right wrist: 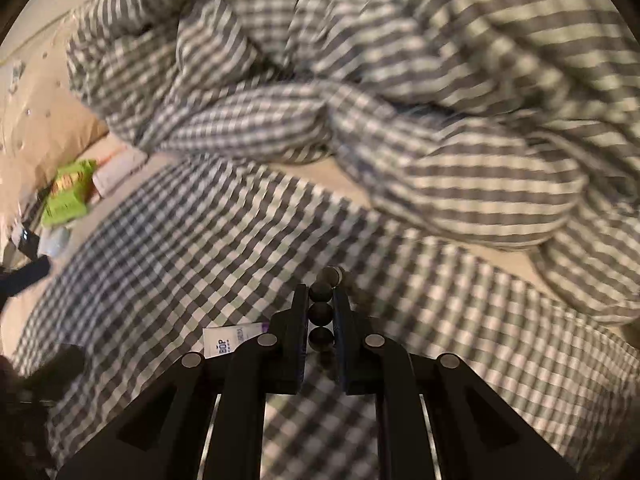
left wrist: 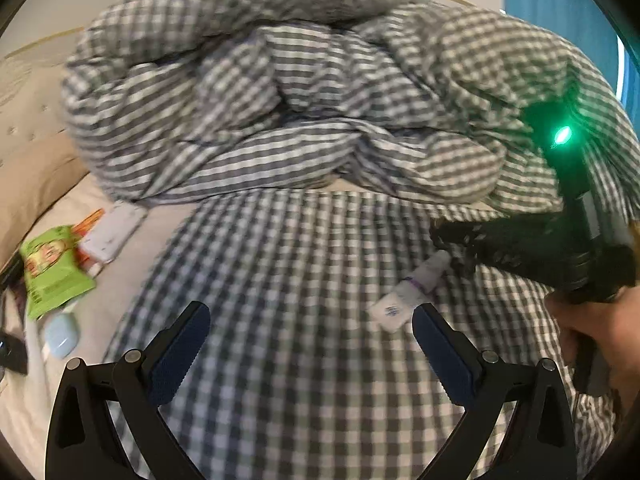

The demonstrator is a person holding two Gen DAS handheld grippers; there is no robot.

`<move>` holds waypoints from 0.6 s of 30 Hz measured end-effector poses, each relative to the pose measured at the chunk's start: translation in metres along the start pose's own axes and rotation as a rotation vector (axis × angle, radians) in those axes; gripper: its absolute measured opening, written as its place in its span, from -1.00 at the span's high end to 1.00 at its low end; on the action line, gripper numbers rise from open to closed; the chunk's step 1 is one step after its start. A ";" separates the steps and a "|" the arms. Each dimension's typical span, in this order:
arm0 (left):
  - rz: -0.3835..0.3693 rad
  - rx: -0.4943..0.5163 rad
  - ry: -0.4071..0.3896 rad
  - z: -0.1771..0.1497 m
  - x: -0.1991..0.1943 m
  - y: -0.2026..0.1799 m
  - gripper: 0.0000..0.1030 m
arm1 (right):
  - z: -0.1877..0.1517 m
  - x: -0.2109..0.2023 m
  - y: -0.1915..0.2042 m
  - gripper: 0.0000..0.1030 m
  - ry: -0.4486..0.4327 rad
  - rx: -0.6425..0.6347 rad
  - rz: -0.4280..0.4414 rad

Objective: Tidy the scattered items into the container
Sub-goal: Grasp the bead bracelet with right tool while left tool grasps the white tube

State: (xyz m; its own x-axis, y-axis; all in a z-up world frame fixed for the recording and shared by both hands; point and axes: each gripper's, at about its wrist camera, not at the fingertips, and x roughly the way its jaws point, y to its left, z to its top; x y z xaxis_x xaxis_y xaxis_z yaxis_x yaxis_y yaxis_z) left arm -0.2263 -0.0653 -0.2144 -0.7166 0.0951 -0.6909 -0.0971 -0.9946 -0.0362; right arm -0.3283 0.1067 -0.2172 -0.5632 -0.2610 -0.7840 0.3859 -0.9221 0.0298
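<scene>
Right wrist view: right gripper (right wrist: 322,312) is clamped on a string of dark round beads (right wrist: 321,313), about 4 visible in a line between the pads, 1 more poking out past the tips. Looks like a bead bracelet, matte dark balls, blurred. Just left of the gripper a white squeeze tube (right wrist: 230,340) with purple band and printed label lies flat on the gingham sheet (right wrist: 180,248).

Left wrist view: left gripper (left wrist: 310,332) is wide apart, holding nothing, hovering over the sheet. The tube (left wrist: 404,296) sits near its right finger, close to the right gripper's body (left wrist: 532,248). Far left on the beige mattress (left wrist: 120,264): green snack pouch (left wrist: 52,272), crinkly foil; a white flat box (left wrist: 114,232) with an orange pack beside it; pale blue earbud case (left wrist: 62,336), smooth rounded plastic. Crumpled gingham duvet (left wrist: 280,100) piled behind, soft and bulky.

No container visible in either view, cannot tell where it is.

Step in hand, my read: carry the beads to the container. Beads are round and slick, so keep squeeze steady and the fingers level; loose strand may swing or snag on fabric folds. Lift clear of the sheet first. Left gripper is well placed to take the tube next: grab across the body, not the flat crimped end.
</scene>
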 end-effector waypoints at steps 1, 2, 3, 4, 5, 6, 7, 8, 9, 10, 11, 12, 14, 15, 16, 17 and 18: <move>-0.021 0.016 0.002 0.002 0.004 -0.004 -1.00 | 0.001 -0.007 -0.004 0.79 -0.008 0.002 -0.003; -0.047 0.039 0.005 0.004 0.008 -0.009 -1.00 | 0.001 -0.016 -0.009 0.79 -0.018 0.007 -0.008; -0.067 0.067 0.006 0.007 0.012 -0.014 -1.00 | 0.000 -0.023 -0.012 0.79 -0.026 0.010 -0.011; -0.082 0.097 0.005 0.009 0.016 -0.019 -1.00 | 0.000 -0.028 -0.014 0.79 -0.035 0.013 -0.015; -0.102 0.126 0.004 0.012 0.020 -0.024 -1.00 | -0.002 -0.035 -0.016 0.79 -0.045 0.016 -0.020; -0.132 0.150 0.008 0.016 0.025 -0.028 -1.00 | -0.003 -0.042 -0.019 0.79 -0.054 0.020 -0.022; -0.161 0.165 0.016 0.019 0.030 -0.031 -1.00 | -0.004 -0.047 -0.021 0.79 -0.061 0.025 -0.023; -0.181 0.177 0.023 0.022 0.035 -0.035 -1.00 | -0.005 -0.049 -0.019 0.79 -0.065 0.027 -0.024; -0.203 0.193 0.029 0.025 0.040 -0.039 -1.00 | -0.006 -0.055 -0.020 0.79 -0.075 0.030 -0.027; -0.223 0.211 0.034 0.026 0.045 -0.043 -1.00 | -0.009 -0.058 -0.020 0.79 -0.081 0.032 -0.030; -0.245 0.233 0.038 0.028 0.050 -0.048 -1.00 | -0.010 -0.063 -0.021 0.79 -0.087 0.035 -0.033; -0.265 0.253 0.044 0.029 0.054 -0.052 -1.00 | -0.012 -0.067 -0.021 0.79 -0.092 0.038 -0.035; -0.287 0.283 0.062 0.029 0.062 -0.059 -1.00 | -0.014 -0.074 -0.022 0.79 -0.101 0.039 -0.044; -0.294 0.295 0.073 0.029 0.068 -0.063 -1.00 | -0.015 -0.078 -0.023 0.79 -0.105 0.042 -0.045; -0.293 0.300 0.084 0.028 0.074 -0.066 -1.00 | -0.015 -0.081 -0.024 0.79 -0.108 0.047 -0.045; -0.285 0.300 0.096 0.028 0.080 -0.068 -1.00 | -0.016 -0.082 -0.025 0.79 -0.111 0.051 -0.046; -0.272 0.295 0.108 0.027 0.086 -0.070 -1.00 | -0.016 -0.084 -0.026 0.79 -0.115 0.055 -0.048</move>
State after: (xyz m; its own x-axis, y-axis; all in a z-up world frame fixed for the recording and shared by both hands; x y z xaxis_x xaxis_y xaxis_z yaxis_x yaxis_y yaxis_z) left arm -0.2996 0.0137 -0.2522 -0.5624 0.3323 -0.7572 -0.4777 -0.8780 -0.0304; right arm -0.2789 0.1570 -0.1618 -0.6615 -0.2446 -0.7090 0.3177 -0.9477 0.0305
